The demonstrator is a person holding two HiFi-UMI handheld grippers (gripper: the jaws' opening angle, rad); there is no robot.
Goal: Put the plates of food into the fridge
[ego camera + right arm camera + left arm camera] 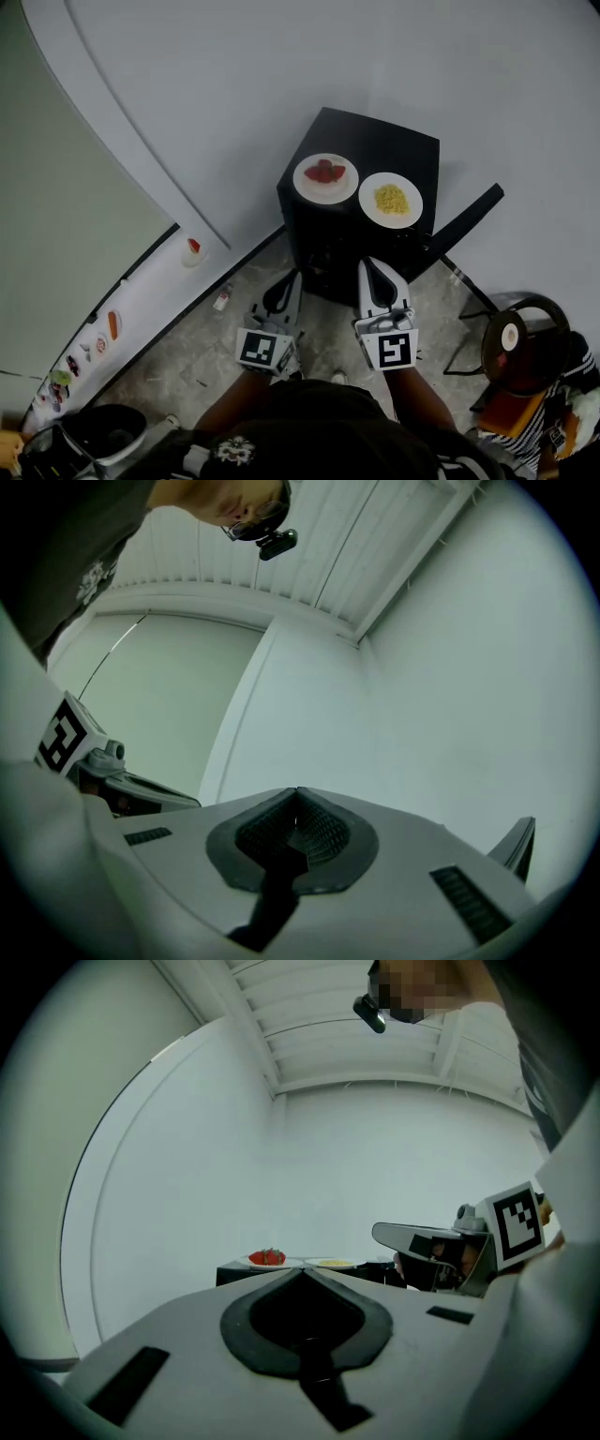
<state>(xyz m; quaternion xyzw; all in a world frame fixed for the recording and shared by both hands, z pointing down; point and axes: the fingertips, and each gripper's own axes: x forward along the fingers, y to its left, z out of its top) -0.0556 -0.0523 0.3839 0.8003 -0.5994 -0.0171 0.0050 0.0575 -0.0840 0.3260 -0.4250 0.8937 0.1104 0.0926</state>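
Two white plates stand side by side on top of a small black fridge (403,150). One holds red food (325,176), the other yellow food (391,200). Both plates show small and far off in the left gripper view, the red food plate (267,1258) left of the yellow food plate (333,1264). My left gripper (284,292) and right gripper (371,269) hover side by side in front of the fridge, below the plates and apart from them. Both are shut with nothing between the jaws. The left gripper (302,1269) points at the plates; the right gripper (297,791) faces bare wall.
A black panel (469,220), seemingly the fridge door, sticks out to the right. A dark chair (520,342) stands at the lower right. A small bottle (222,298) lies on the floor to the left. A white ledge (141,281) along the left wall holds several small food items.
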